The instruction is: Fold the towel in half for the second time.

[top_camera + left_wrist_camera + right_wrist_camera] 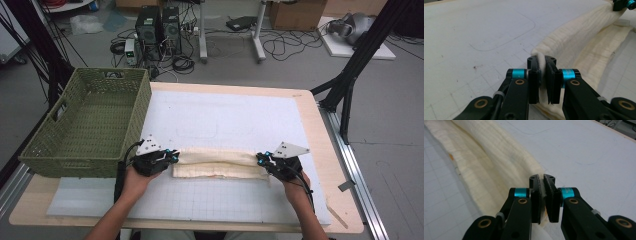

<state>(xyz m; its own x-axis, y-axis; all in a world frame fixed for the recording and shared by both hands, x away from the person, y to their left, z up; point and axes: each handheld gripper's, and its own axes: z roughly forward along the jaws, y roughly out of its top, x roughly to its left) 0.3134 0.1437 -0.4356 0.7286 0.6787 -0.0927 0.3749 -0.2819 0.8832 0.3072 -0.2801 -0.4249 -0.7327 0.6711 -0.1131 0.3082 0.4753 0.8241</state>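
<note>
The cream cloth [220, 163] lies folded in a long band across the white mat [225, 120]; the left gripper [175, 156] pinches its nine-o'clock end, jaws clamped on fabric; the right gripper [261, 159] pinches its three-o'clock end likewise; a green basket [45, 150] stands at ten o'clock.

The high view is looking forward and down over the whole tabletop [310, 125] from the person's edge. Each gripper view is riding close, looking along its jaws; all three are sharing the cream cloth [220, 164].

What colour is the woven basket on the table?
Olive green; the basket shows best in the high view.
</note>
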